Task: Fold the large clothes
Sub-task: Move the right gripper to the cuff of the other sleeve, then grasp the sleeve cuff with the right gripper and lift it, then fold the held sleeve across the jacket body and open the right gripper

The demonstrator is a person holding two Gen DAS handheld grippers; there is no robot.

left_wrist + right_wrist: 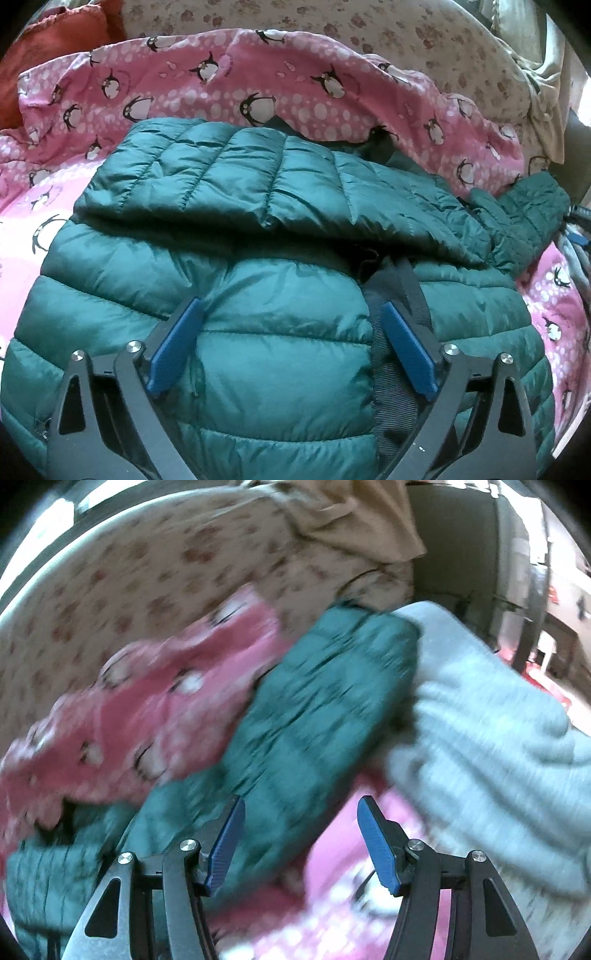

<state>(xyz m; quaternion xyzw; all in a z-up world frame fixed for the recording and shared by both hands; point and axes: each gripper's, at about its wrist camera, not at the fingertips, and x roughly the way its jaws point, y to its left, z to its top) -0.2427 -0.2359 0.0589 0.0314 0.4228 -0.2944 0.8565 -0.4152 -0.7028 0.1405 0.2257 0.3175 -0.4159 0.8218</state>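
Note:
A teal quilted puffer jacket point(258, 280) lies on a pink penguin-print sheet point(258, 85). One part of it is folded across its upper half point(277, 184), and a sleeve point(524, 210) sticks out to the right. A dark ribbed band point(399, 295) runs down its front. My left gripper point(291, 306) hovers just over the jacket's body, jaws wide open, with nothing pinched. The right wrist view is blurred. In it my right gripper point(302, 805) stands open, and the jacket's teal sleeve point(325, 701) lies ahead and partly under the left finger point(225, 842).
A beige paw-print cover point(406, 40) spreads beyond the pink sheet, with a red cloth point(55, 40) at the far left and a pale garment point(535, 74) at the far right. A person's light grey sleeve point(480, 720) fills the right of the right wrist view.

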